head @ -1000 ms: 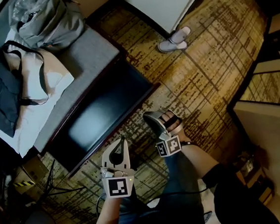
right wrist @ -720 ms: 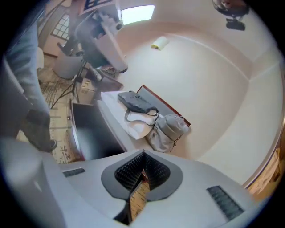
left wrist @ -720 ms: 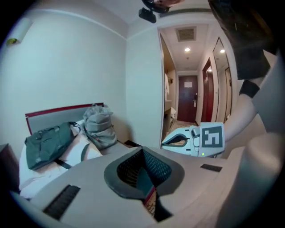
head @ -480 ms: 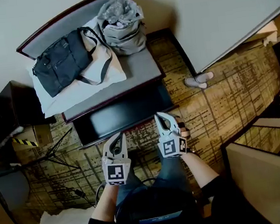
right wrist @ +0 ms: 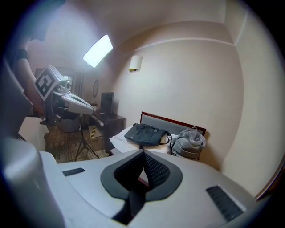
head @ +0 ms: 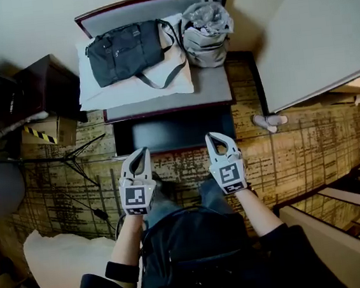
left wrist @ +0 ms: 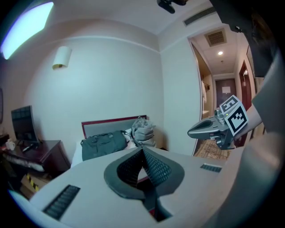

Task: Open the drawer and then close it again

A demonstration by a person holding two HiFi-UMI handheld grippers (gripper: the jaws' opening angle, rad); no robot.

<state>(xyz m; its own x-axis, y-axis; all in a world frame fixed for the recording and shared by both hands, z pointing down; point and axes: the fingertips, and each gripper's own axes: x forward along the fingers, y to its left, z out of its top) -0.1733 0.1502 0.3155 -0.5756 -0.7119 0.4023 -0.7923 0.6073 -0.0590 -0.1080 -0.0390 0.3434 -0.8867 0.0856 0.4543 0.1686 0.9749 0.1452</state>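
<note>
Seemingly, with the dark glossy drawer point(head: 175, 131) under the grey bench point(head: 211, 91) front edge closed, left gripper point(head: 142, 152) and right gripper point(head: 213, 136) hung shut, empty, needing only withdrawal.

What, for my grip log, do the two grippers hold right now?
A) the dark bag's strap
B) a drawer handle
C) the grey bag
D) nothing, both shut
D: the left gripper and the right gripper each show their jaws closed together in mid-air with nothing between them.
</note>
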